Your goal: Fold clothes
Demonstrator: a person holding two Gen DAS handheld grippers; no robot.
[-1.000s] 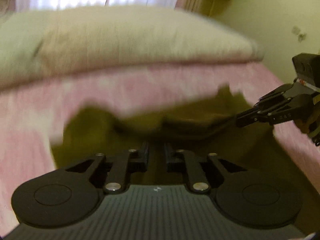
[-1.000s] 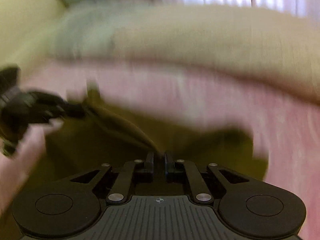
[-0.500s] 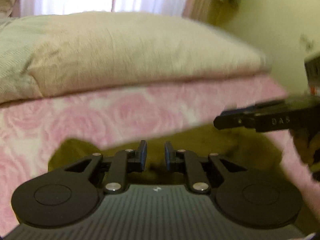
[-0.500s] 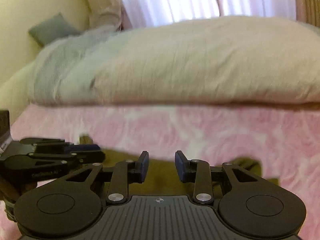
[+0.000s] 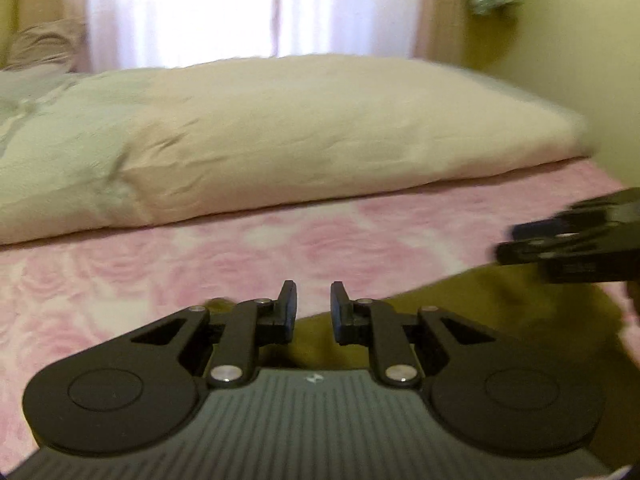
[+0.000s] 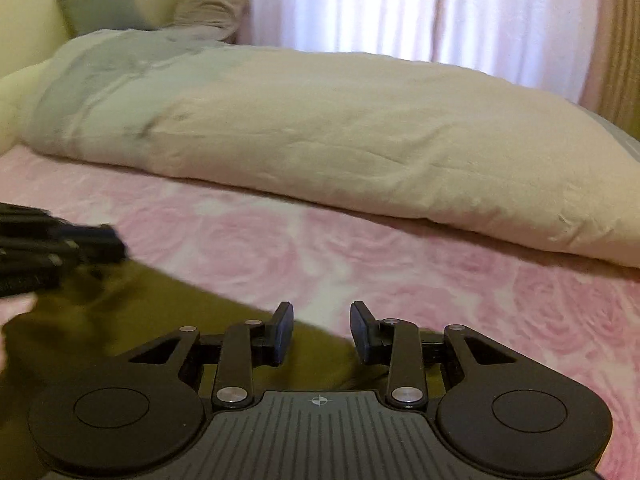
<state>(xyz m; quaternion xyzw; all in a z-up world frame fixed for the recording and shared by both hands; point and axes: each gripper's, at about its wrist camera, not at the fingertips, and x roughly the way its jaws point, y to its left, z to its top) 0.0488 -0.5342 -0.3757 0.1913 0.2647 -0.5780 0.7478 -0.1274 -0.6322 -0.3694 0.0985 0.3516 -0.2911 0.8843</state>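
An olive-green garment lies flat on the pink rose-patterned bed cover. In the right wrist view the garment fills the lower left. My left gripper hovers over the garment's near left edge, open, with nothing between its fingers. My right gripper is open too and empty, above the garment's right edge. Each gripper shows in the other's view: the right gripper at the far right, the left gripper at the far left, both blurred.
A thick folded cream and grey duvet lies across the bed behind the garment. Bright curtains hang at the back. A grey pillow leans in the far left corner. Yellow-green walls close in on both sides of the bed.
A second ago both grippers were shut on the garment's raised edge. Both have let go and opened, the cloth has dropped flat, and both views have tilted up away from it.
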